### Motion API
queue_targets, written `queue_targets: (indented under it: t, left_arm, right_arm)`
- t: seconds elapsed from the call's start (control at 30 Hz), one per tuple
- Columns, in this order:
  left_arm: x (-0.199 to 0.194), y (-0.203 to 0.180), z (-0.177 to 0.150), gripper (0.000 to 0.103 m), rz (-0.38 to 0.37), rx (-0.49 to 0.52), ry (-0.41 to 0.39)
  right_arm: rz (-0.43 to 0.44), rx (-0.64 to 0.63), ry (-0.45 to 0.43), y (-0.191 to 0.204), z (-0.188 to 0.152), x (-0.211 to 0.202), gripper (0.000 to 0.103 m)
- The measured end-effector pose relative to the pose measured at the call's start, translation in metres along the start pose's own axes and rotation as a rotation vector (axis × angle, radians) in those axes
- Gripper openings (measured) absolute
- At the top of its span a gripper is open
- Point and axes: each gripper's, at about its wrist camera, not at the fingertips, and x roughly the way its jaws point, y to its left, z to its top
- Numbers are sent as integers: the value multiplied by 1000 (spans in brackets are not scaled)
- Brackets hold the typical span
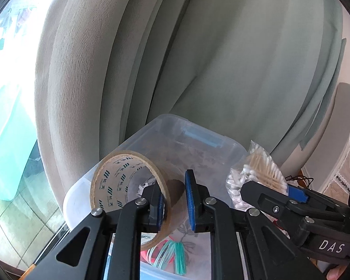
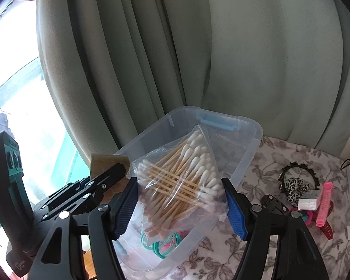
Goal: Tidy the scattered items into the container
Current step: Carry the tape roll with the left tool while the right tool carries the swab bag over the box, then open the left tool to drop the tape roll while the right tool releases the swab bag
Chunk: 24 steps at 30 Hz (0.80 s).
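A clear plastic container (image 1: 193, 144) (image 2: 249, 144) stands by the curtain, with coloured hair ties (image 1: 172, 254) (image 2: 165, 245) inside. My left gripper (image 1: 175, 200) is shut on a brown tape roll (image 1: 128, 182), one finger inside the ring and one outside, holding it over the container's near left corner. The roll's edge shows in the right wrist view (image 2: 109, 161). My right gripper (image 2: 182, 207) stands wide around a bag of cotton swabs (image 2: 182, 175) (image 1: 259, 175) over the container; the blue pads (image 2: 235, 212) touch the bag's sides.
On the floral cloth (image 2: 280, 158) to the right lie a black headband (image 2: 298, 170), a leopard scrunchie (image 2: 294, 186), a small white box (image 2: 309, 201), a pink hair clip (image 2: 324, 207) and a black clip (image 2: 274, 203). Curtain (image 2: 221, 58) hangs behind; window at left.
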Motion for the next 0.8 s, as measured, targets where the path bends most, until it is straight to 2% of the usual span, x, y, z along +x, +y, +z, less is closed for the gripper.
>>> queue_targets:
  t: [0.1, 0.27, 0.33, 0.6, 0.7, 0.8]
  left_arm:
    - [5, 2, 1, 22, 10, -7, 12]
    - [13, 3, 1, 45, 26, -49, 52]
    - [15, 5, 1, 50, 36, -72, 69]
    - [15, 26, 1, 51, 41, -76, 76]
    - [16, 13, -23, 57, 50, -70, 91]
    - [21, 9, -27, 61, 76, -49, 127]
  right_arm:
    - [2, 2, 1, -2, 0, 6, 73]
    - [-20, -3, 0, 1, 1, 8, 74]
    - [-23, -1, -1, 0, 0, 10, 77]
    - [-16, -20, -19, 6, 0, 1, 79]
    - [-20, -18, -22, 5, -1, -1, 79]
    - [-18, -12, -28, 6, -2, -9, 79]
